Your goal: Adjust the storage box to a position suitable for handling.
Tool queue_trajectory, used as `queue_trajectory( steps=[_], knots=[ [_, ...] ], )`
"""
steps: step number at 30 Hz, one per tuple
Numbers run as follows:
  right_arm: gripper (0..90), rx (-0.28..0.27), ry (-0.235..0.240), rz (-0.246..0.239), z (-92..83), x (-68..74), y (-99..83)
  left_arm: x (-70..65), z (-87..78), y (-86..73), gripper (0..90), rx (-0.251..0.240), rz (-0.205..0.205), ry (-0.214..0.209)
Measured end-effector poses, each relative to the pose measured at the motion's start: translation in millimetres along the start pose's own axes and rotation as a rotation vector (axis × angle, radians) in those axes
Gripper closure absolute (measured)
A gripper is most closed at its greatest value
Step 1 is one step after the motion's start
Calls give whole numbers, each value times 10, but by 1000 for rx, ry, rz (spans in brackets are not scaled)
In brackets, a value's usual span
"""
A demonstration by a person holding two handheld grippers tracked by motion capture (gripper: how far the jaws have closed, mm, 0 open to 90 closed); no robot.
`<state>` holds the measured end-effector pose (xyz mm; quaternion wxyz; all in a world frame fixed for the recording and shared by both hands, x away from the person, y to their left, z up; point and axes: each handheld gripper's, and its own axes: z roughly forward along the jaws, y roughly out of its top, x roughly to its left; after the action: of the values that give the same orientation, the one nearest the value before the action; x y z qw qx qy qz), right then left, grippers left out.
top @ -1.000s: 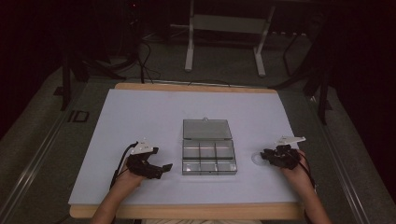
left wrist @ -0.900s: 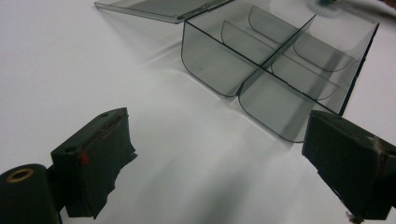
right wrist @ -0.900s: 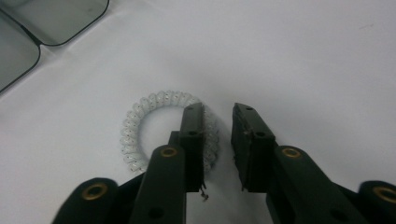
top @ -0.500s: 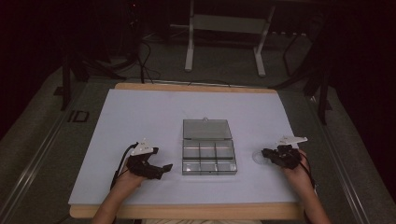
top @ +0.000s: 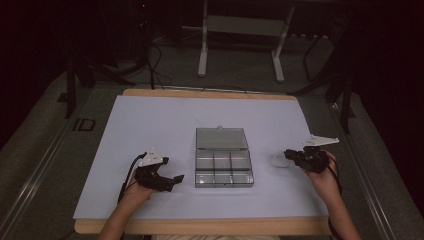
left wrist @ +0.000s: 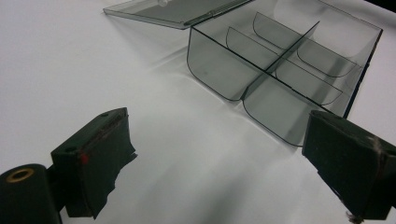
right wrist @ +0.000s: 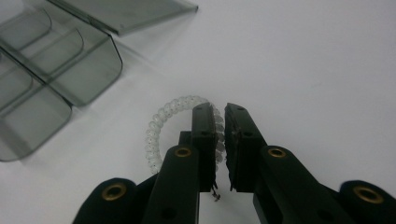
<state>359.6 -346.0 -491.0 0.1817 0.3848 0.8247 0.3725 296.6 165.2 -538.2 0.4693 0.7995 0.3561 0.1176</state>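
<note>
Right of the open compartment box (top: 223, 163), the right gripper (right wrist: 220, 122) pinches what looks like a clear coil hair tie (right wrist: 161, 128); left gripper (left wrist: 224, 154) waits, spread. Next, lift and carry boxward.

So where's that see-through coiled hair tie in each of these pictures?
High view: hair tie right of the box, at the right gripper.
Left gripper view: not here.
Right gripper view: hair tie centre, the jaws nearly closed around its right side.
Shared landmark: the open box.
</note>
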Motion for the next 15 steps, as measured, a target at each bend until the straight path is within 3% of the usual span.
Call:
queue_trajectory(
  steps=[15],
  knots=[
    [829, -55, 8, -61, -126, 110, 395, -4, -8, -5, 86, -11, 0, -1]
  ],
)
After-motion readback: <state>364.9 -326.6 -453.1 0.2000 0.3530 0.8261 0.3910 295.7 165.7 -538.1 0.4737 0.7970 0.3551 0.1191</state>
